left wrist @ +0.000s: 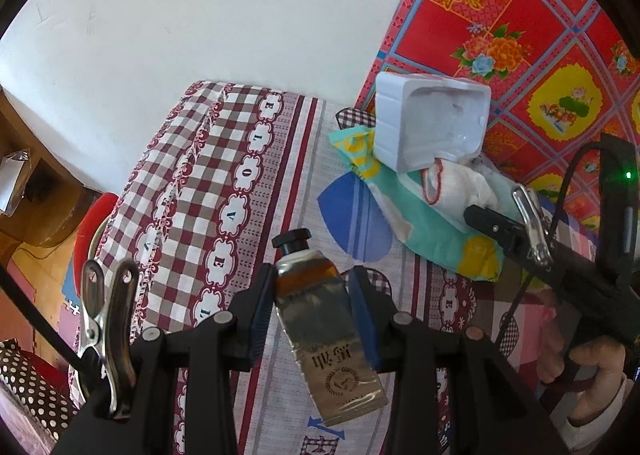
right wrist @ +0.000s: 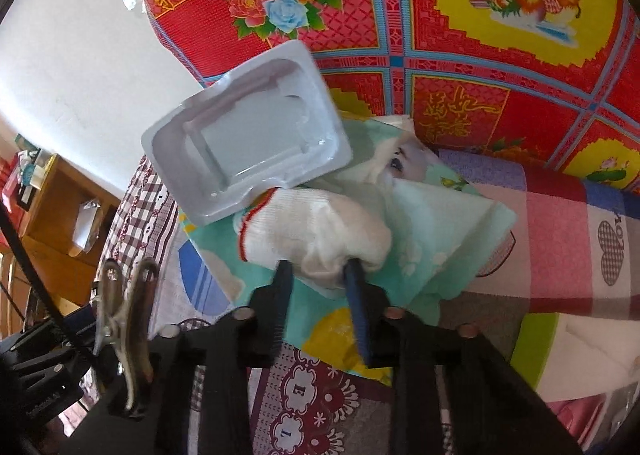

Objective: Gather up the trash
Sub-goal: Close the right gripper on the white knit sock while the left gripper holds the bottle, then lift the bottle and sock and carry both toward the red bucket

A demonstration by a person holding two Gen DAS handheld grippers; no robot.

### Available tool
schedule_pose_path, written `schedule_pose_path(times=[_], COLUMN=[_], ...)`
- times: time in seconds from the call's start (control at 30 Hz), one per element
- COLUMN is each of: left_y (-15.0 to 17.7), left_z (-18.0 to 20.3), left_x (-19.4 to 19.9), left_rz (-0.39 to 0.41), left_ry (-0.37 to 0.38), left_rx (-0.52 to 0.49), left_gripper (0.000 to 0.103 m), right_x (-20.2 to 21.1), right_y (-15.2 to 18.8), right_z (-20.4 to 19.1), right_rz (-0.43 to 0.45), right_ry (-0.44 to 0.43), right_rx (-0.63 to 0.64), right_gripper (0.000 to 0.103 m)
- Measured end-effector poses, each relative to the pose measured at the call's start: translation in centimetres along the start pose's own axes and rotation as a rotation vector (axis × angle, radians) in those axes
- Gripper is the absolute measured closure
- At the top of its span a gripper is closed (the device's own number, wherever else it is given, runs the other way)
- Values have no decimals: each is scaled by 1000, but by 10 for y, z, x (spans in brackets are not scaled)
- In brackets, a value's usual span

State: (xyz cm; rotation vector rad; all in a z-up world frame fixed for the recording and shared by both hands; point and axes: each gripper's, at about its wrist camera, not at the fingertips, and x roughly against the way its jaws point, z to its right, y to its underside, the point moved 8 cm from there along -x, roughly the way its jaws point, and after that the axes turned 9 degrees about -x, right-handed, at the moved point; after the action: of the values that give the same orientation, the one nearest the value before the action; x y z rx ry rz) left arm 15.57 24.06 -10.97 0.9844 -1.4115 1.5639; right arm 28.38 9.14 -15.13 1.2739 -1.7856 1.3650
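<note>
Left gripper [left wrist: 312,309] clamped on a metallic tube [left wrist: 320,319] at lower centre, right gripper [right wrist: 318,275] pinched on a white cloth [right wrist: 320,231] mid-frame, white plastic tray [right wrist: 248,143] resting just above it.

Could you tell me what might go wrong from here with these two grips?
The right claw pinches only a fold of the white glove, so it could slip free. The white plastic tray leans on that glove and may topple if it is lifted. The left claw holds the tube askew near its capped end; it might swing or slide out.
</note>
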Motion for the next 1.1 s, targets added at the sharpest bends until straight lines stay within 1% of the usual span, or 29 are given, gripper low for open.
schedule_pose_path(times=[0.1,0.3,0.47,0.6,0.87,1.1], left_y=[-1,-1,-3,-5,-5,-4], left_z=[-2,-5,-7,-10,-13,-13], left_x=[1,4,9,13,17,18], left_rz=[2,10,18,24,34,37], left_ry=[4,11,18,28,51,66], left_rx=[0,-4,-9,-15,-44,-83], left_gripper=[63,63,63,63,63,63], right_x=[2,15,36,44,57,65], right_y=[2,9,16,24,44,57], right_z=[0,-3,-1,-5,-21,-31], right_rz=[2,15,29,30,33,47], right_ry=[-10,-26,-44,-60,-83,-82], right_rx=[-14,-26,-41,-54,-79,-98], right_gripper=[90,93,93,93,93,93])
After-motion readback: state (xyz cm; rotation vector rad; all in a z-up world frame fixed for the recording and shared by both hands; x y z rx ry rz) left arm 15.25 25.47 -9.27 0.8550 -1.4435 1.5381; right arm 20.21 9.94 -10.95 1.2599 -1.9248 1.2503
